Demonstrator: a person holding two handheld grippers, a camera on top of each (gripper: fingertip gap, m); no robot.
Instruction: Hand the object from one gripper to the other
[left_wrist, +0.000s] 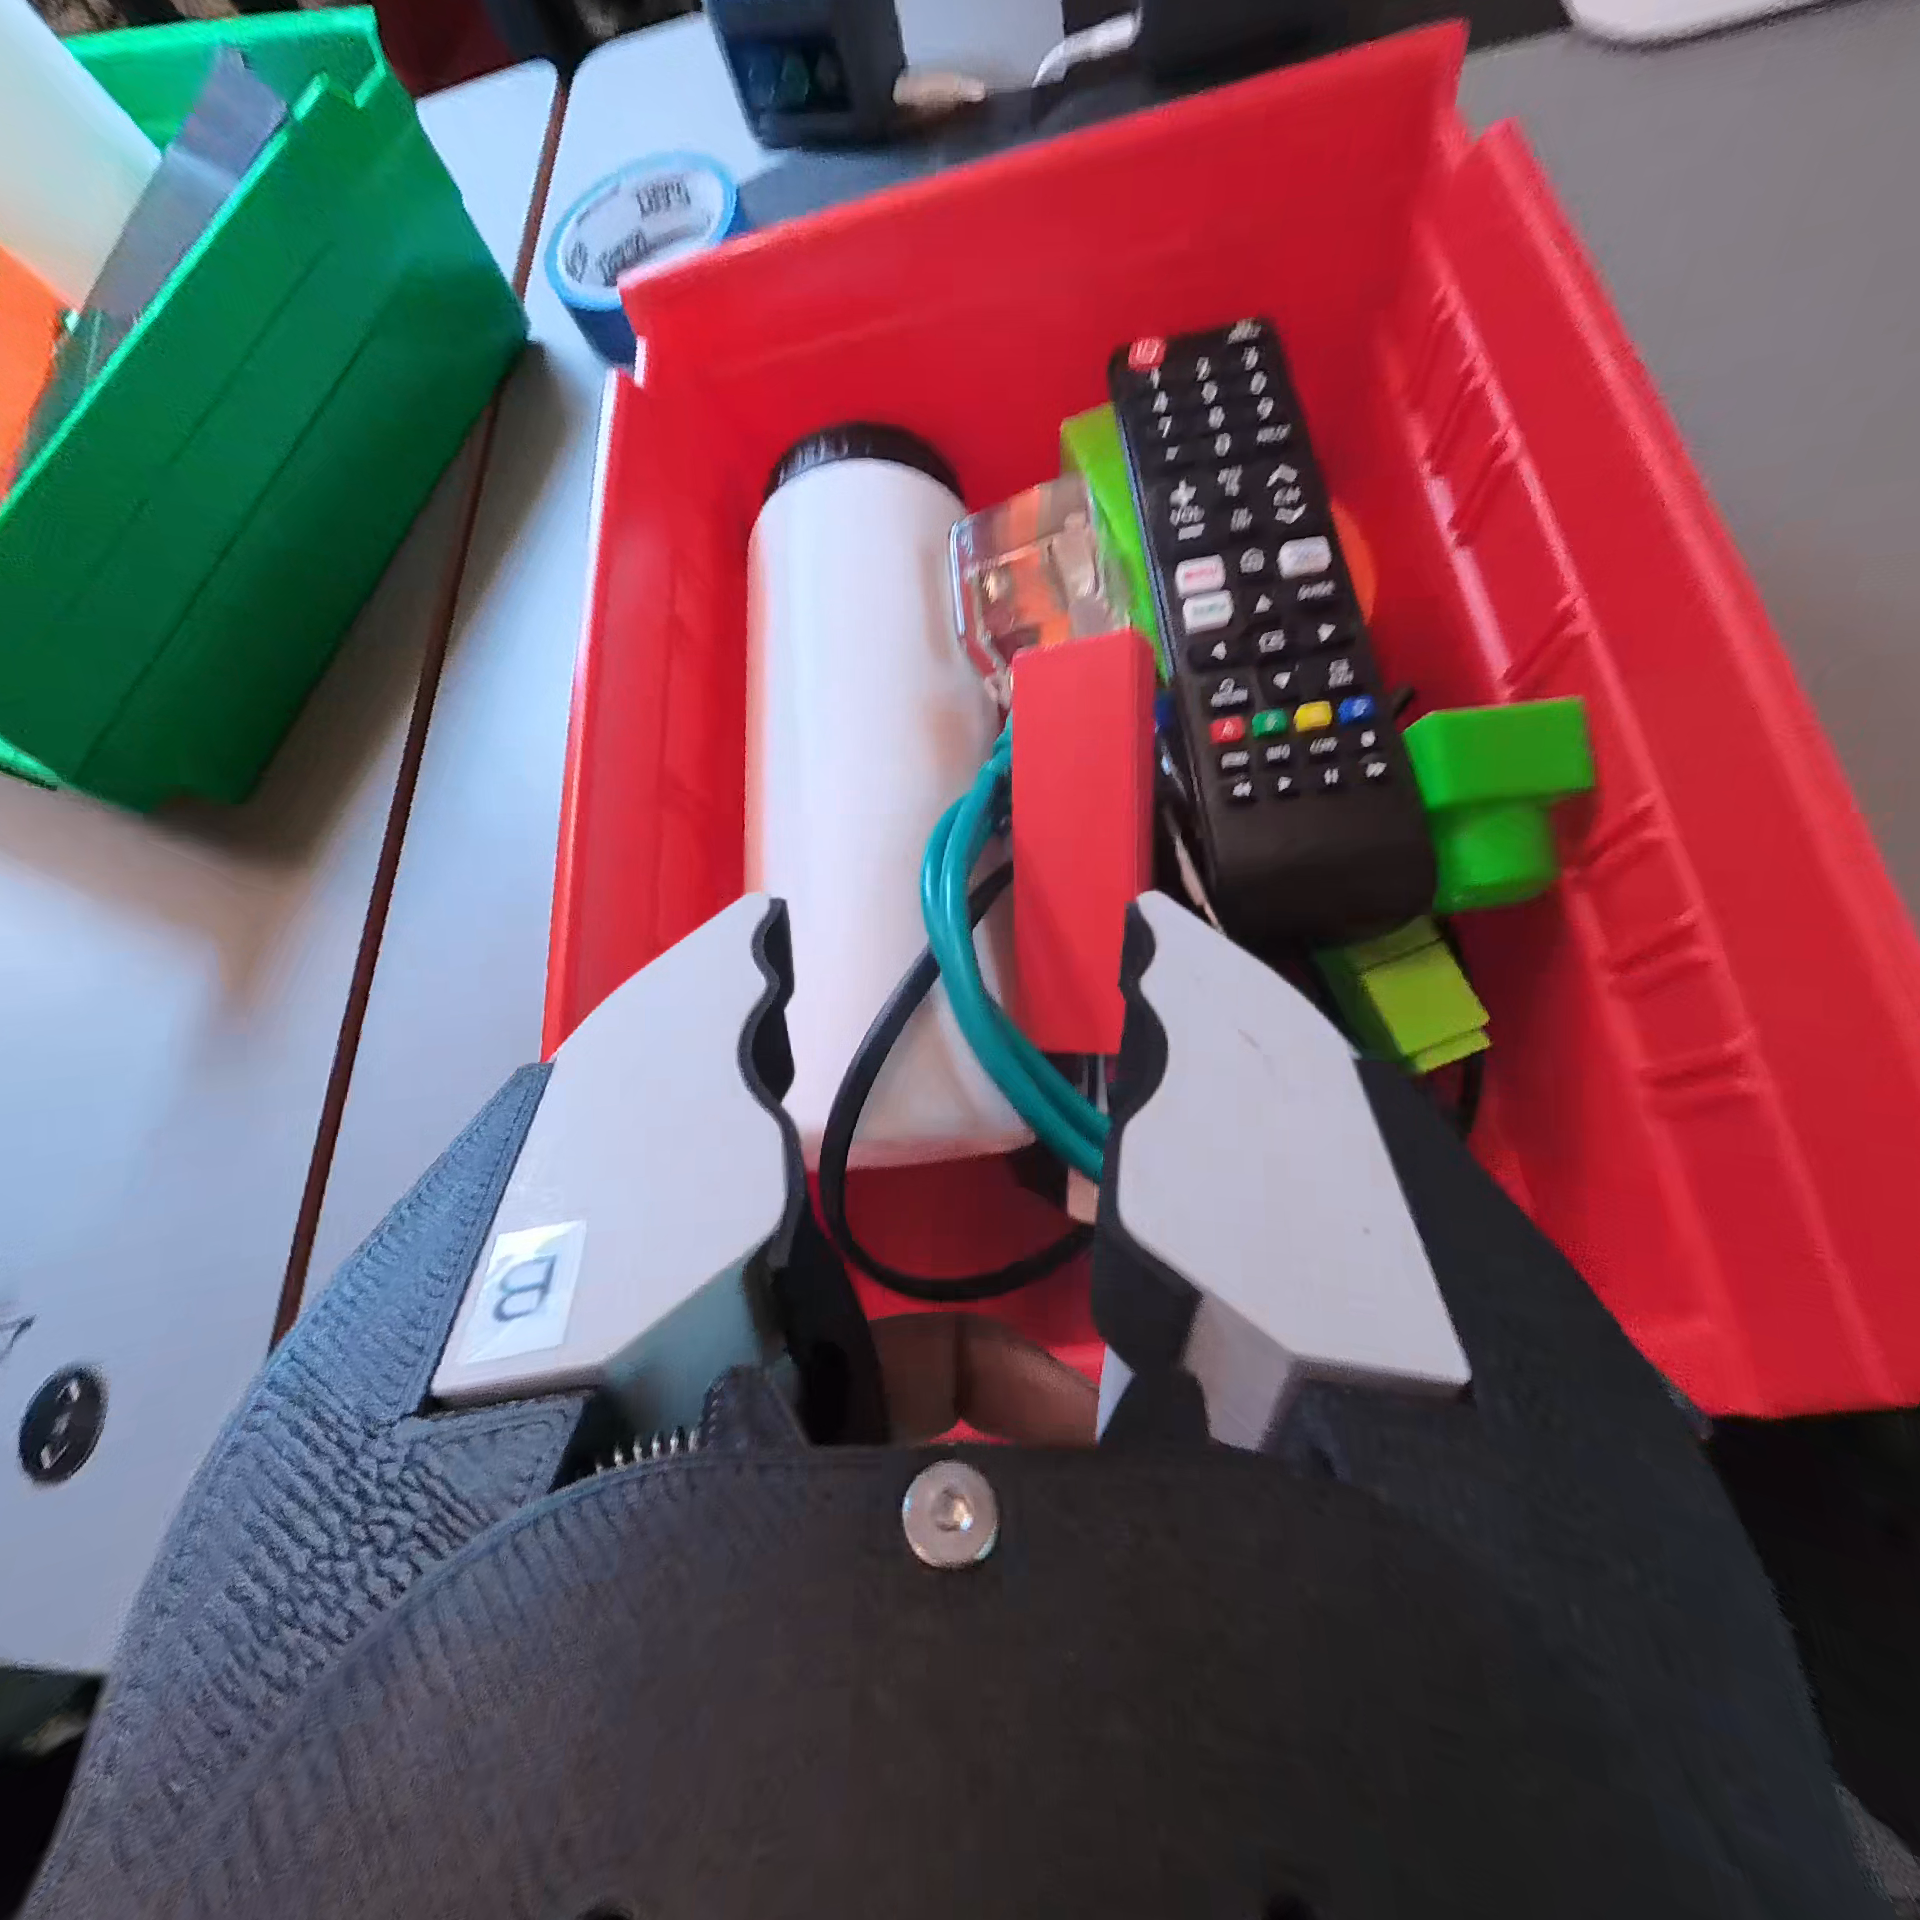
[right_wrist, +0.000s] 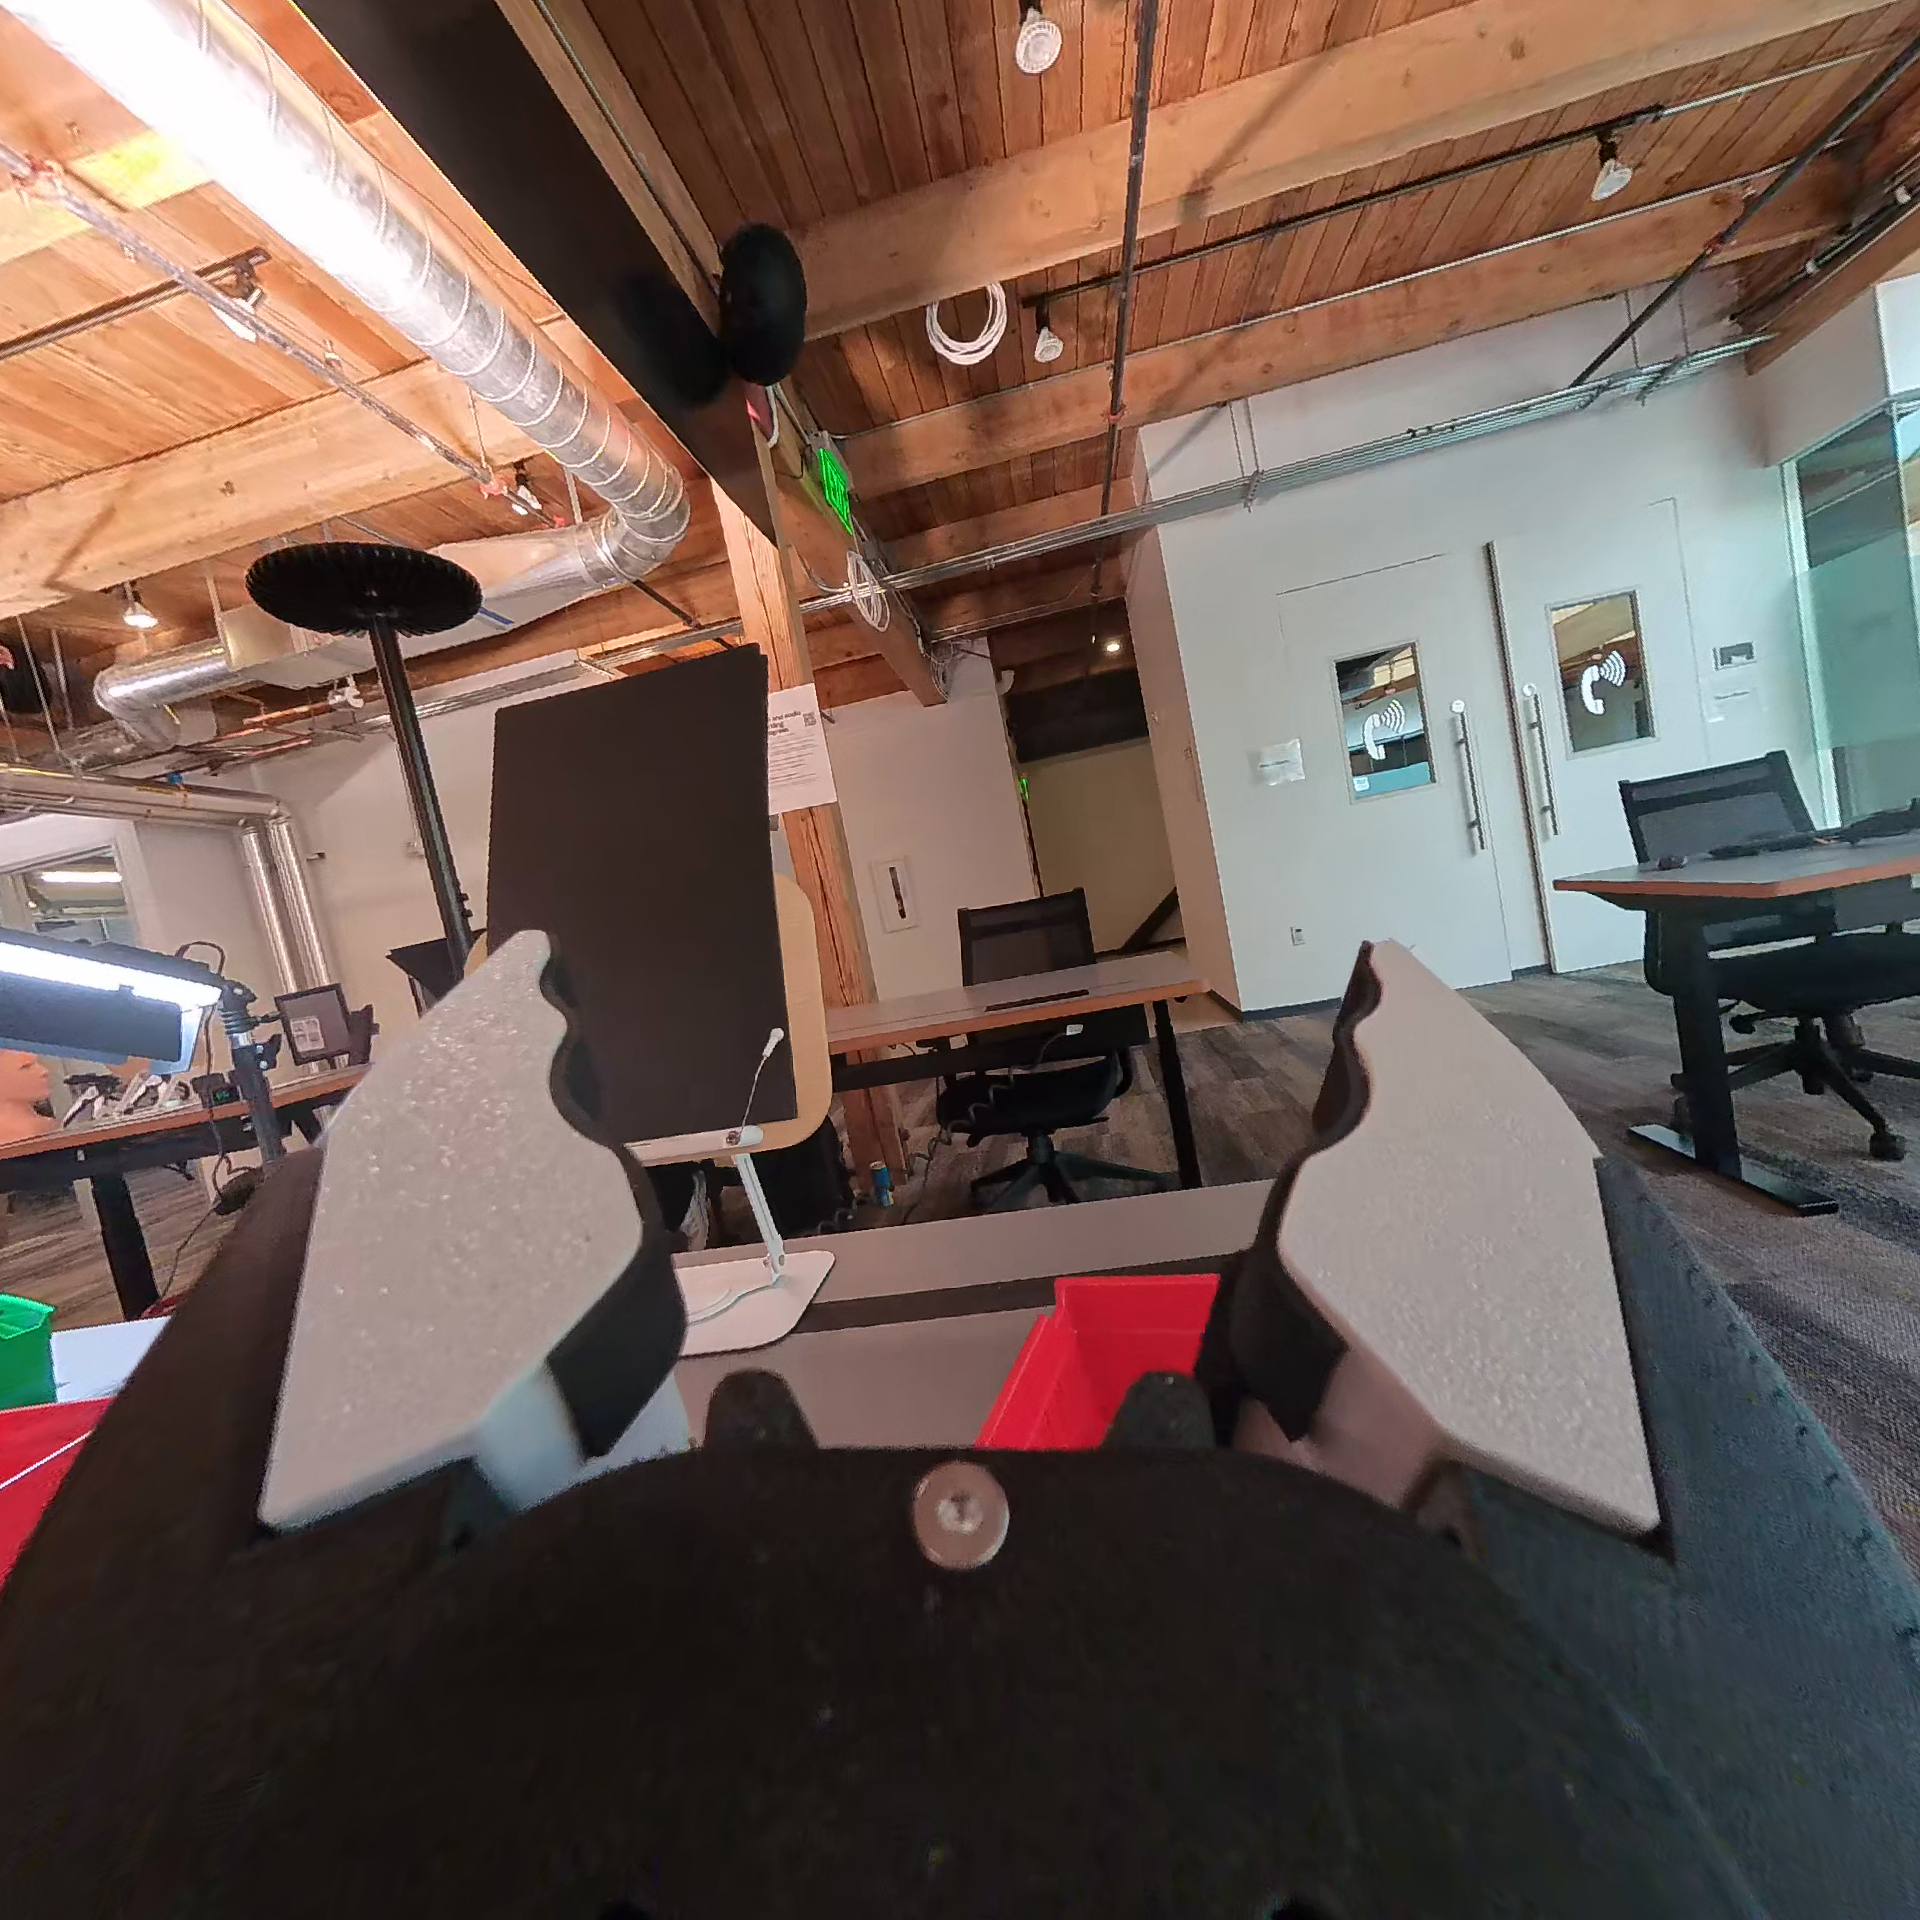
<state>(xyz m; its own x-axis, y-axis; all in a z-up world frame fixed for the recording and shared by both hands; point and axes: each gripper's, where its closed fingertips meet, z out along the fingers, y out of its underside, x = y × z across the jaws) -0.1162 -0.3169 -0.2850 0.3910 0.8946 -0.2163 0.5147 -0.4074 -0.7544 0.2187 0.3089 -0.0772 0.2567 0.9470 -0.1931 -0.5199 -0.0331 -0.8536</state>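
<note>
In the left wrist view a red bin (left_wrist: 1621, 831) holds a white cylinder with a dark cap (left_wrist: 852, 707), a red block (left_wrist: 1081, 821), a black remote (left_wrist: 1268, 623), green printed parts (left_wrist: 1496, 790), a teal cable loop (left_wrist: 966, 935) and a clear packet (left_wrist: 1029, 571). My left gripper (left_wrist: 951, 940) is open and empty, hovering over the near end of the bin, its fingers either side of the cylinder's end and the red block. My right gripper (right_wrist: 956, 977) is open and empty, raised and pointing out at the room.
A green bin (left_wrist: 239, 499) stands to the left on the grey table (left_wrist: 436, 935). A blue tape roll (left_wrist: 644, 239) lies behind the red bin. In the right wrist view a small red bin (right_wrist: 1101, 1361), a dark screen on a white stand (right_wrist: 644, 904) and desks with chairs lie ahead. The gap from one gripper's tips to the other's is roughly 75 centimetres.
</note>
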